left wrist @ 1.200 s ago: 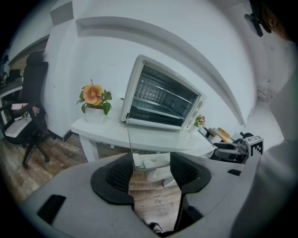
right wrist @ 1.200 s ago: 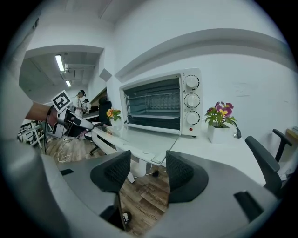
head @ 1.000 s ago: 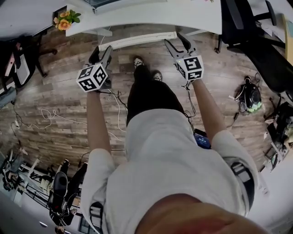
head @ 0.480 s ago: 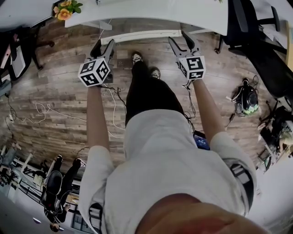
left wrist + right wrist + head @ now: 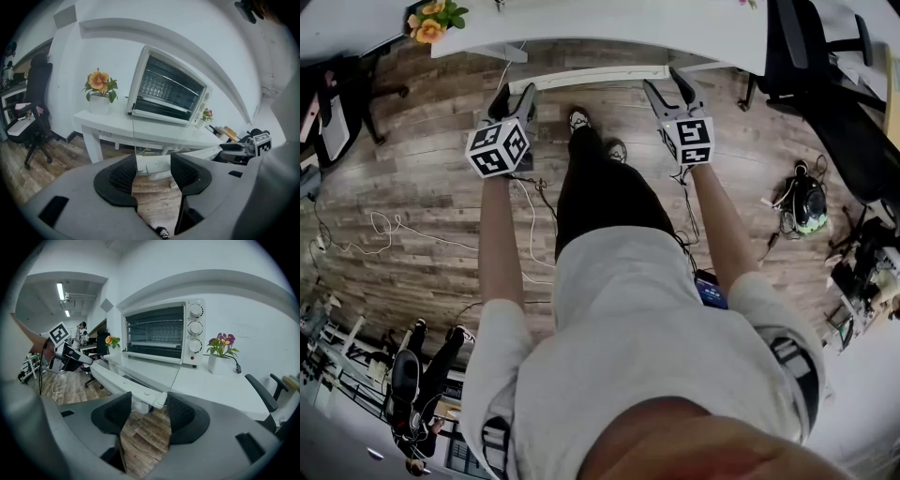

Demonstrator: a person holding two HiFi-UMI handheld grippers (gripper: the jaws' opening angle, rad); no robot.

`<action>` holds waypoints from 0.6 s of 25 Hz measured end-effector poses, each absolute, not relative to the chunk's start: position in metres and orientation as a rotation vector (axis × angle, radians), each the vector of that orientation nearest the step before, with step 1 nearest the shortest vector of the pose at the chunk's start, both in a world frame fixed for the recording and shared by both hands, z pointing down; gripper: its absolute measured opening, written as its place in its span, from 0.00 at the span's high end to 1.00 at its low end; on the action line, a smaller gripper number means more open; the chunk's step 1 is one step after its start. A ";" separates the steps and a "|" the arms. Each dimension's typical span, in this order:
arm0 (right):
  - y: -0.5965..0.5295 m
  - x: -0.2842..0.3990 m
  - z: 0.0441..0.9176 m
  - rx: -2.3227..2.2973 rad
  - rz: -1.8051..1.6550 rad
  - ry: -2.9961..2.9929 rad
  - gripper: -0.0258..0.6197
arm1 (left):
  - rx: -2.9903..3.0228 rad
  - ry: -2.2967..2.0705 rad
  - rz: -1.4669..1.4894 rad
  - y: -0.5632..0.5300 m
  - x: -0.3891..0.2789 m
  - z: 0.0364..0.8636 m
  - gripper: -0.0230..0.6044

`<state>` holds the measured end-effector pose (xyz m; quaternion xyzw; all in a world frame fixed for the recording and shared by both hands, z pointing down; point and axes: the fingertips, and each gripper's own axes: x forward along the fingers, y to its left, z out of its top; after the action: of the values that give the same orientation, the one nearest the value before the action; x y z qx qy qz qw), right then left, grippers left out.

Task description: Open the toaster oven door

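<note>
A white toaster oven (image 5: 161,334) with a shut glass door and three knobs on its right side stands on a white table (image 5: 206,380); the left gripper view also has the oven (image 5: 168,89). My left gripper (image 5: 512,100) and right gripper (image 5: 668,86) are both held out over the wooden floor, short of the table edge (image 5: 609,37). Both are open with nothing between their jaws. In the head view the oven is out of sight.
An orange flower pot (image 5: 99,91) stands left of the oven, a purple flower pot (image 5: 220,355) to its right. Black office chairs (image 5: 811,47) stand at the right and another chair (image 5: 35,103) at the left. Cables (image 5: 403,234) lie on the floor.
Both grippers have moved a little forward toward the table edge. Their jaws stay open.
</note>
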<state>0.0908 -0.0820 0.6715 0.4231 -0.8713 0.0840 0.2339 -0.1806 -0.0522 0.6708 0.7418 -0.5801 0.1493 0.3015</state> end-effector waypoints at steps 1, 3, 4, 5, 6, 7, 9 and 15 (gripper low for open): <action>-0.082 0.091 0.673 1.161 0.232 -2.387 0.59 | 1.966 -1.537 0.400 -0.052 -0.181 0.672 0.58; -0.082 0.090 0.677 1.157 0.232 -2.375 0.59 | 1.964 -1.531 0.413 -0.053 -0.181 0.676 0.58; -0.083 0.090 0.678 1.155 0.231 -2.369 0.59 | 1.962 -1.529 0.419 -0.053 -0.181 0.677 0.58; -0.083 0.090 0.680 1.154 0.231 -2.363 0.59 | 1.960 -1.527 0.424 -0.053 -0.181 0.679 0.58; -0.083 0.090 0.682 1.153 0.231 -2.358 0.59 | 1.957 -1.526 0.429 -0.054 -0.181 0.681 0.58; -0.084 0.089 0.684 1.152 0.233 -2.353 0.59 | 1.953 -1.524 0.435 -0.054 -0.182 0.683 0.58; -0.084 0.089 0.687 1.151 0.242 -2.344 0.59 | 1.947 -1.521 0.447 -0.054 -0.182 0.687 0.58; -0.087 0.088 0.696 1.150 0.267 -2.320 0.59 | 1.930 -1.513 0.463 -0.057 -0.183 0.695 0.58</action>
<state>0.0876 -0.0871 0.6961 0.4259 -0.8591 0.0987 0.2661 -0.1829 -0.0573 0.6953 0.7334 -0.5750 0.1757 0.3173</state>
